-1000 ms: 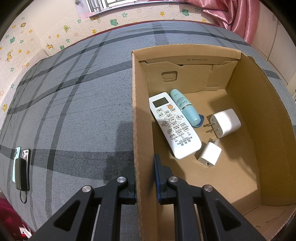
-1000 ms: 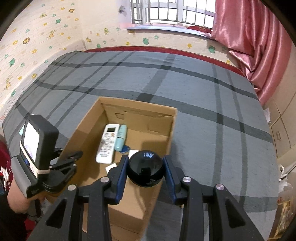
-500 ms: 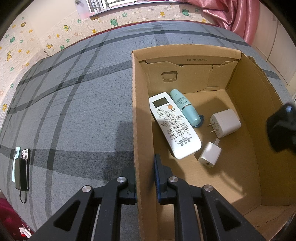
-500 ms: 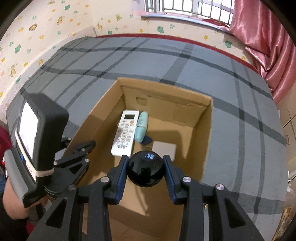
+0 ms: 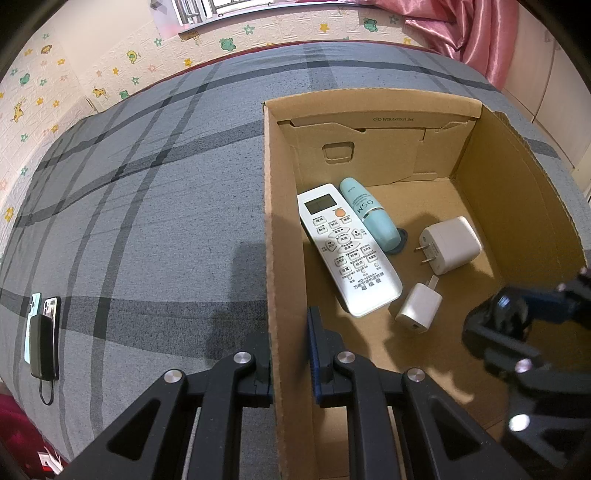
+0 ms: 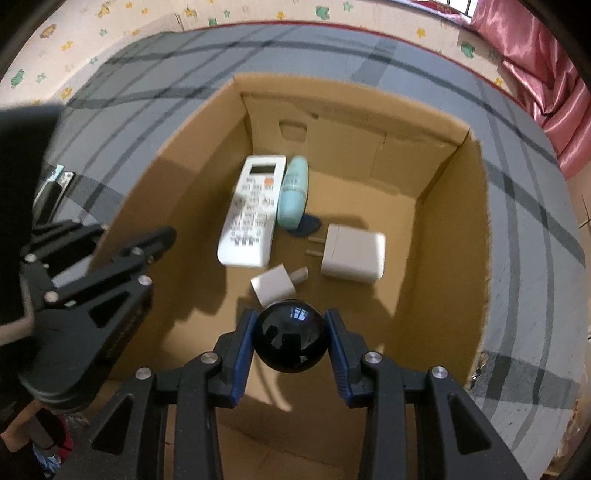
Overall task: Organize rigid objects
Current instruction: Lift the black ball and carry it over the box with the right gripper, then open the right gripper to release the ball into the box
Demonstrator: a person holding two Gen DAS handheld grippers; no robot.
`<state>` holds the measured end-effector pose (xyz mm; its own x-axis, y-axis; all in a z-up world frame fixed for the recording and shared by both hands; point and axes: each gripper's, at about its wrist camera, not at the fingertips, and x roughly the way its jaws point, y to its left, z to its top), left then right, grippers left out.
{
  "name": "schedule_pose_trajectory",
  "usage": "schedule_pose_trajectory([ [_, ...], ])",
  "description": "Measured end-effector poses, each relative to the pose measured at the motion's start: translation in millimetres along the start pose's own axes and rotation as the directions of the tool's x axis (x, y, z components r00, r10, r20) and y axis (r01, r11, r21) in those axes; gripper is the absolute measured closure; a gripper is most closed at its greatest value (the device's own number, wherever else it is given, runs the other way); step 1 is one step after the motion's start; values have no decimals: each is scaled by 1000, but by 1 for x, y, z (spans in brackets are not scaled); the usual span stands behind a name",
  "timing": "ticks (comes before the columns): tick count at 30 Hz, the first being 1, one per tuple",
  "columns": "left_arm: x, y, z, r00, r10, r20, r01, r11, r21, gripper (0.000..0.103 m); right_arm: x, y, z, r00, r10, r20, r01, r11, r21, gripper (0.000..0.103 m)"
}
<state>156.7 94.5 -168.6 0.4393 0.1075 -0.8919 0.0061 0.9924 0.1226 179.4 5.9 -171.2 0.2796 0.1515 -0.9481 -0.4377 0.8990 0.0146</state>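
Note:
An open cardboard box (image 5: 275,206) (image 6: 476,229) lies on the grey plaid bed. Inside are a white remote (image 5: 347,251) (image 6: 253,210), a teal bottle (image 5: 371,216) (image 6: 293,192), a large white charger (image 5: 452,243) (image 6: 352,253) and a small white charger (image 5: 419,308) (image 6: 275,286). My left gripper (image 5: 290,345) (image 6: 122,240) is shut on the box's left wall. My right gripper (image 6: 290,341) (image 5: 517,314) is shut on a glossy black ball (image 6: 290,336) (image 5: 496,314) and holds it inside the box, above the floor near the small charger.
Two phones and a black power bank (image 5: 42,328) lie on the bed far left of the box. A wall with animal stickers (image 5: 110,55) stands behind the bed, with pink curtains (image 5: 480,33) at the back right.
My right gripper has carried the black ball forward and down, from outside the box's near side into the box. The left gripper and box have stayed put.

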Motion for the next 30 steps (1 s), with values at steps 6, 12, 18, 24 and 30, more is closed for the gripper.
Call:
schedule_pose_trajectory([
  [6,0,0,0,1000,3,2,-3,1000,1,89,18,2,-1,997,-17,-72,16,1000,-5,63],
  [12,0,0,0,1000,1,2,-1,1000,-1,89,20,-2,-1,996,-8,-94,9,1000,6,63],
  [18,0,0,0,1000,1,2,-1,1000,-1,89,21,-3,-1,996,1,-94,0,1000,10,63],
  [24,-1,0,0,1000,3,2,-3,1000,1,89,18,-4,0,997,11,-72,-10,1000,16,52],
  [30,0,0,0,1000,4,2,-4,1000,2,89,8,-1,-2,999,-3,-39,4,1000,1,52],
])
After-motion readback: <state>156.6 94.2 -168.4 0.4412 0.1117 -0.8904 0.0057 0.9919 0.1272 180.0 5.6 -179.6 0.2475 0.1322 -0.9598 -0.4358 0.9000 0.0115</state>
